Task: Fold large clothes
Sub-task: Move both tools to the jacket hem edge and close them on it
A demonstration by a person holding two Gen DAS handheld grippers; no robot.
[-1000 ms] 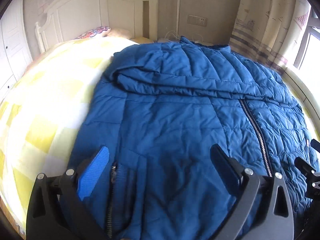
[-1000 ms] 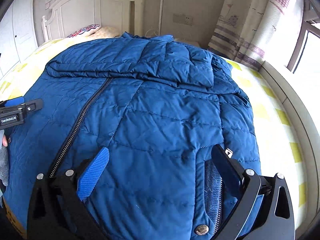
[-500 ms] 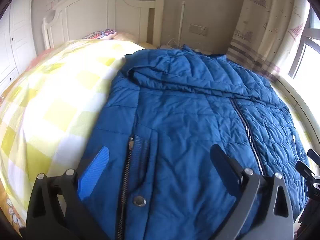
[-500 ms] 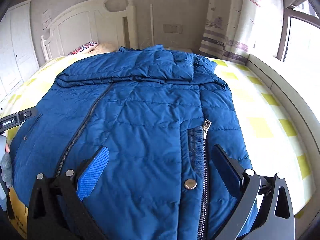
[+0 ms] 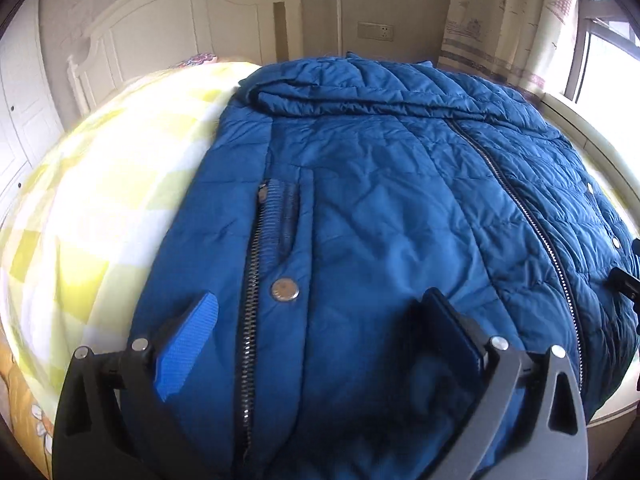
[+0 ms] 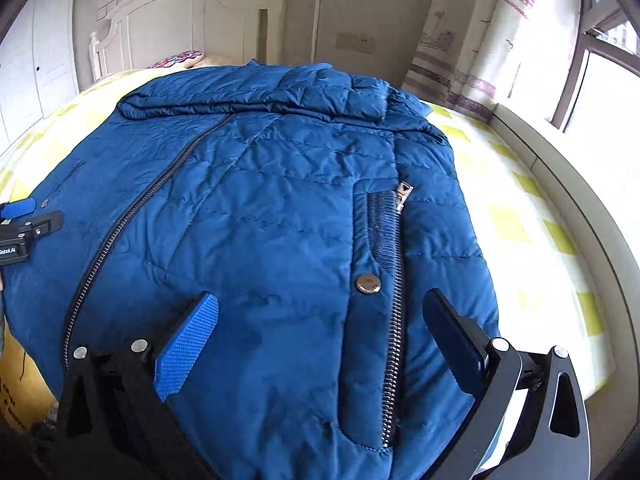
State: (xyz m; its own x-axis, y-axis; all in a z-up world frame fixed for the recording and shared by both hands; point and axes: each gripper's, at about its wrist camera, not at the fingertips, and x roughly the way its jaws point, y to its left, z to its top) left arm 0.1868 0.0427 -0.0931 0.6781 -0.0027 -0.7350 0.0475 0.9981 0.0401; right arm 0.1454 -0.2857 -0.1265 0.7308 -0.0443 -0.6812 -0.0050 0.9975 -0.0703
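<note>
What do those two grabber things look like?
Each hand-held gripper, left and right, has a black frame with silver screws and two flat fingers. One finger carries a bright blue textured pad. White lettering marks the left one.

you were working in a home bedroom: a bed (image 5: 100, 184) with a yellow-and-white checked cover stood against a white carved headboard (image 6: 192, 12), a patterned pillow (image 6: 176, 60) lay at its head, printed curtains (image 6: 472, 40) hung by a bright window (image 6: 600, 64), and white wardrobe doors (image 5: 20, 92) lined the side wall.
</note>
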